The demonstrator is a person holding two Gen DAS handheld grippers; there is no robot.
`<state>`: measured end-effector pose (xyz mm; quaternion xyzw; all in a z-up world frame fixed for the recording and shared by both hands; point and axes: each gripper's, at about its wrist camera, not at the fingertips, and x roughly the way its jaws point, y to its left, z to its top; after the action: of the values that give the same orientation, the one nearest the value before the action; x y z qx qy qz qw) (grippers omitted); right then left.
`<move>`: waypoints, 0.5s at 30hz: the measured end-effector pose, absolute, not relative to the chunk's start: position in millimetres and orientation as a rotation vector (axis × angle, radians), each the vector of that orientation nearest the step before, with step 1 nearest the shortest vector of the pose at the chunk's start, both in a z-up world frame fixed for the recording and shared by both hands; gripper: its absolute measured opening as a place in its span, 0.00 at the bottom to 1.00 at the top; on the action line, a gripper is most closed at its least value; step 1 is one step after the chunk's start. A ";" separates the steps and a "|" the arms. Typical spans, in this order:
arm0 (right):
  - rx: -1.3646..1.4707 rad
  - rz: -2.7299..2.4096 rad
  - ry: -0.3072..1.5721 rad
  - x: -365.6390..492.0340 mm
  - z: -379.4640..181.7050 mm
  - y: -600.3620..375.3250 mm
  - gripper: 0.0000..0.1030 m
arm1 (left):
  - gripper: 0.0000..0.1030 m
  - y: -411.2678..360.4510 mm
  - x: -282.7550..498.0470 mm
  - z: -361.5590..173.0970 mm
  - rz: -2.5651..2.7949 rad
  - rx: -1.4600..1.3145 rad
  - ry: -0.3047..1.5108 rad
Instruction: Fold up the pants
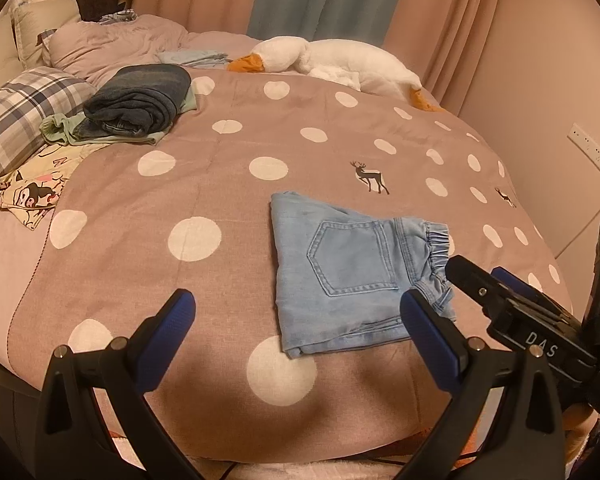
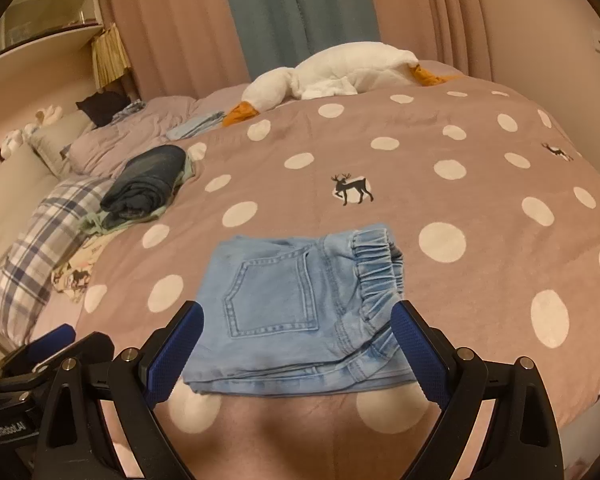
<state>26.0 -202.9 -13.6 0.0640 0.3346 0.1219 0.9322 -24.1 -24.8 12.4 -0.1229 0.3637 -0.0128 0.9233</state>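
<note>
Right wrist view shows the light denim pants [image 2: 296, 308] lying folded into a compact packet on the dotted bedspread [image 2: 440, 184], at 12 o'clock from the right gripper [image 2: 298, 354], whose jaws stand wide apart, holding nothing. The left gripper [image 1: 296, 344] is likewise spread and empty. Folding looks essentially finished. The packet's long axis runs 9-to-3, elastic waistband toward 3 o'clock.

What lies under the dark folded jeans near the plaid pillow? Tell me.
A pale green garment sticks out beneath the dark folded jeans at several edges. Its middle is covered, so anything else under there cannot be seen.
</note>
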 end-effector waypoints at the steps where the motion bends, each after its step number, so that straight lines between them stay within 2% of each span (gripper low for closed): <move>1: 0.131 0.249 0.685 25.9 -13.6 -202.8 0.92 | 0.99 -25.0 -24.3 12.6 -0.025 -0.250 0.746; 15: 0.130 0.245 0.689 26.2 -13.9 -202.9 0.92 | 0.99 -24.8 -27.0 14.7 -0.025 -0.251 0.737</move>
<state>26.2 -202.9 -13.9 0.0635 0.3364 0.1197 0.9319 -27.0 -24.8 14.7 -0.1221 0.3594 -0.0121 0.9251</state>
